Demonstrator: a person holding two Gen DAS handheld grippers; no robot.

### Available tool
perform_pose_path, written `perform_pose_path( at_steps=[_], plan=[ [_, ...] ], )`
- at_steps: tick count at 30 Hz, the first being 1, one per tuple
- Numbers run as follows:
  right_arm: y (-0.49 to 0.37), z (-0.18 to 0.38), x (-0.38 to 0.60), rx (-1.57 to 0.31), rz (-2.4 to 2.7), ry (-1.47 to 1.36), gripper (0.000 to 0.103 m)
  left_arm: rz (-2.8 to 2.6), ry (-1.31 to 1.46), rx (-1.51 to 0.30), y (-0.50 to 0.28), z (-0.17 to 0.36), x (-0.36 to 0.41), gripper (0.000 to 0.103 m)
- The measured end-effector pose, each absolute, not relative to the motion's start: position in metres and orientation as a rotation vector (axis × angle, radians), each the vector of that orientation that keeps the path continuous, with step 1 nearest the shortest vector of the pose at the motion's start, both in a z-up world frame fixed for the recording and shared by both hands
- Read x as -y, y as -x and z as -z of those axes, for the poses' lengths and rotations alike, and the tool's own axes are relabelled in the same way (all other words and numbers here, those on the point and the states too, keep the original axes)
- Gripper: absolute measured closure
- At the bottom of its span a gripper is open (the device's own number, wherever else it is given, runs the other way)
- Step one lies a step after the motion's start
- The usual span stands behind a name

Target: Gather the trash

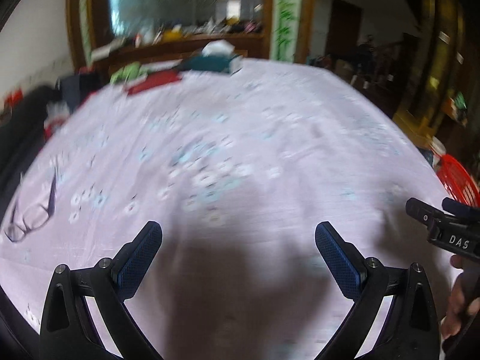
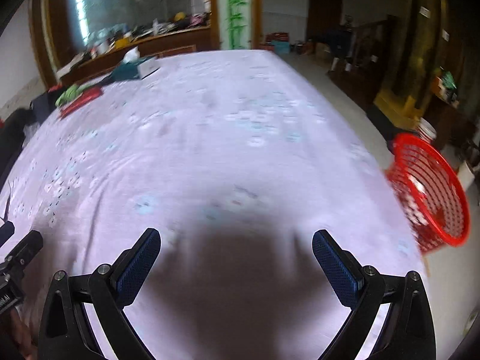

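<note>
Both views are blurred. My left gripper [image 1: 238,232] stands open over the pale flowered tablecloth [image 1: 240,138], nothing between its blue pads. My right gripper [image 2: 236,240] is open too, empty, above the same cloth [image 2: 210,126]. A red slatted basket [image 2: 432,192] stands off the table's right edge, tilted toward me; its rim [image 1: 459,180] shows in the left wrist view. At the far left lie a green wrapper [image 2: 69,93], a red flat packet [image 2: 80,102] and a teal tissue box [image 2: 132,69]. The right gripper's body [image 1: 444,228] shows at the right of the left wrist view.
A pair of glasses [image 1: 33,213] lies on the cloth at the left. A dark bag or coat [image 2: 15,132] sits beyond the left edge. A cluttered wooden counter [image 2: 168,37] runs behind the table. The floor and shelving [image 2: 444,90] lie to the right.
</note>
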State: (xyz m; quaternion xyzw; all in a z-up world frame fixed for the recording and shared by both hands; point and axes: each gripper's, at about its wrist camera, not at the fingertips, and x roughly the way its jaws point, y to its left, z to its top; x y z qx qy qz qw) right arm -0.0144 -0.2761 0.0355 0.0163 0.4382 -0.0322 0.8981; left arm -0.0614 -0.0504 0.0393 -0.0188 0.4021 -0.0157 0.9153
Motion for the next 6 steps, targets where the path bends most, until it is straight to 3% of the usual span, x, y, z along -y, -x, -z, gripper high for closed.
perform_pose_path(
  at_steps=[6],
  plan=[
    [-0.028, -0.016, 0.235, -0.979, 0.078, 0.023, 0.001, -0.017, 0.043, -0.957, 0.035, -0.018, 0.018, 0.002]
  ],
)
